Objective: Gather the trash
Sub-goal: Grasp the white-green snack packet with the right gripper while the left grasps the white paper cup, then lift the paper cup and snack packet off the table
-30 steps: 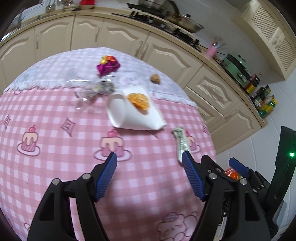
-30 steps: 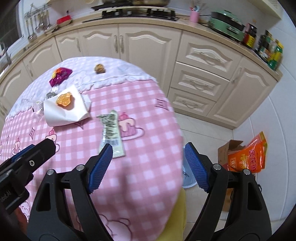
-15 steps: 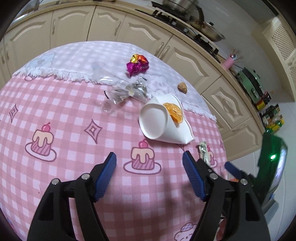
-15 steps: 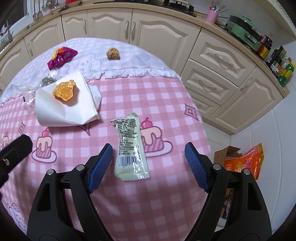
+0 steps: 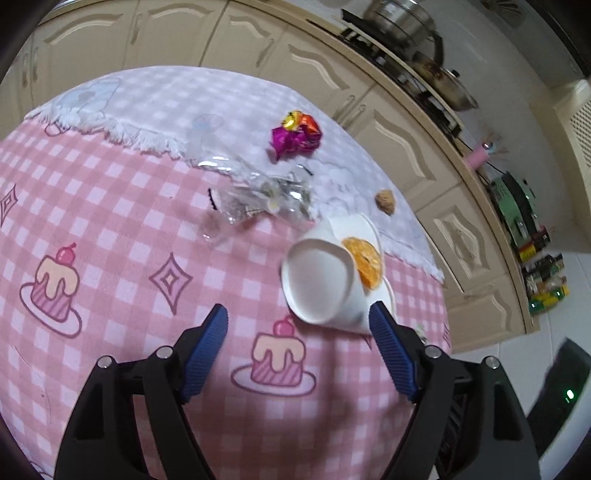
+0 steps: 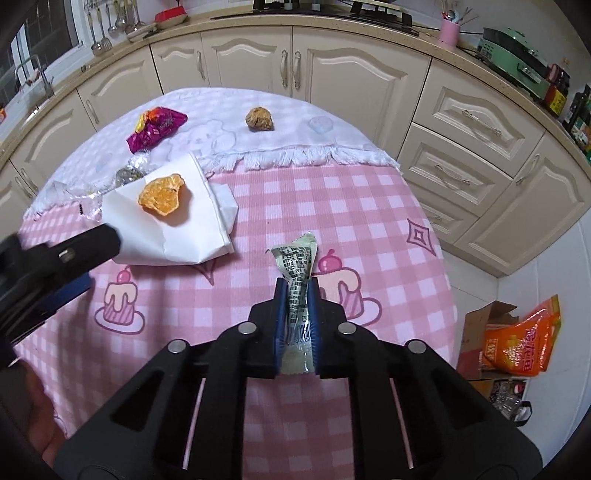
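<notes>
Since half a second ago the right gripper [image 6: 298, 291] has closed from wide open onto the green wrapper [image 6: 297, 275], which then lay flat between its fingers; wrapper now pinched into a narrow crumpled strip between the ribbed blue pads [image 6: 280, 314], printed end sticking forward over the pink checked tablecloth [image 6: 332, 206], lower end showing behind the pads. Left gripper [image 5: 299, 317] has moved nearer the white paper bag [image 5: 317, 284]; jaws spread wide, nothing between them, right pad just beside the bag's near edge

Materials and shapes:
- white paper bag: stiff creased paper, lying on its side, mouth gaping toward the left wrist camera
- orange peel [image 6: 162, 195]: curled, rough, lying on top of the bag
- purple foil wrapper [image 6: 155, 127]: shiny, crumpled, on the white fringed cloth [image 6: 295, 147] at the far half of the table
- clear plastic wrap [image 5: 258, 195]: crinkled, glossy, by the fringe line, just beyond the bag
- brown lump [image 6: 259, 119]: rough, rounded, alone on the white cloth, well apart from the rest

Surroundings: cream panelled cabinets [image 6: 332, 74] curve behind the table; pink cup [image 6: 448, 29] and green appliance [image 6: 513, 44] on the counter. On the floor to the right, a cardboard box [image 6: 480, 332] with an orange bag [image 6: 524, 343] against it

Obstruction: in the right wrist view the left gripper's dark arm crosses the near left corner of the paper bag
</notes>
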